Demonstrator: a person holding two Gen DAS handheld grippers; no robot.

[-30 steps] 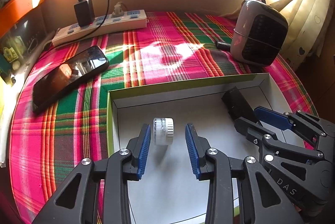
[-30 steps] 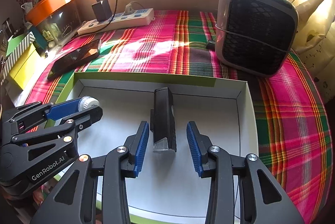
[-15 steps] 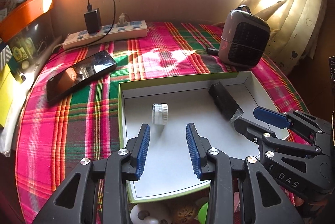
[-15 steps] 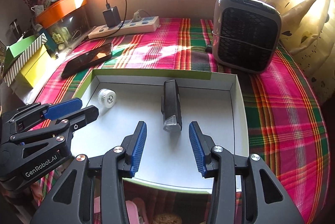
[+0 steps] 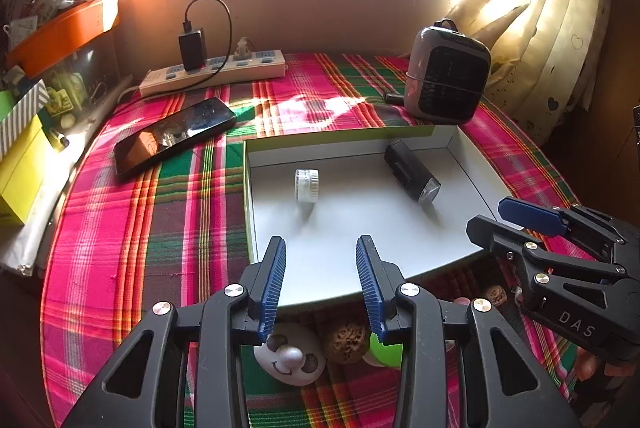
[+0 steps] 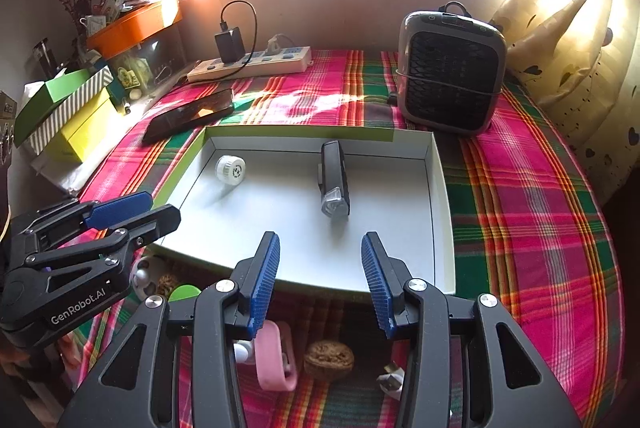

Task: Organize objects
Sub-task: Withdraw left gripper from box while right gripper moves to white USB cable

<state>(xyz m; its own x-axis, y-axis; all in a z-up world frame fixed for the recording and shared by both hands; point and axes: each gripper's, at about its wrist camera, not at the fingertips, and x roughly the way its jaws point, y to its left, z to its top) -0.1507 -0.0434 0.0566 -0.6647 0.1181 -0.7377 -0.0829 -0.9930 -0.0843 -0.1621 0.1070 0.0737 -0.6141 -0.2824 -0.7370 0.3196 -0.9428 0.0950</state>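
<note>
A shallow white box with green sides (image 5: 248, 212) (image 6: 444, 196) lies on the plaid cloth. In it lie a small white jar (image 5: 307, 185) (image 6: 231, 168) on its side and a black light (image 5: 412, 172) (image 6: 334, 184). My left gripper (image 5: 320, 284) is open and empty over the box's near edge. My right gripper (image 6: 320, 280) is open and empty, also over the near edge. In front of the box lie a panda toy (image 5: 290, 354), walnuts (image 5: 346, 342) (image 6: 329, 360), a green piece (image 5: 386, 348) and a pink item (image 6: 276, 356).
A black phone (image 5: 174, 134) lies left of the box. A power strip with a charger (image 5: 216, 72) sits at the back. A grey fan heater (image 6: 450, 72) stands back right. Yellow and green boxes (image 6: 68, 116) stand at the left. A curtain (image 5: 552, 28) hangs right.
Both grippers have drawn back and risen away from the jar and the light, which stay in the box. Small items in front of the box have come into view.
</note>
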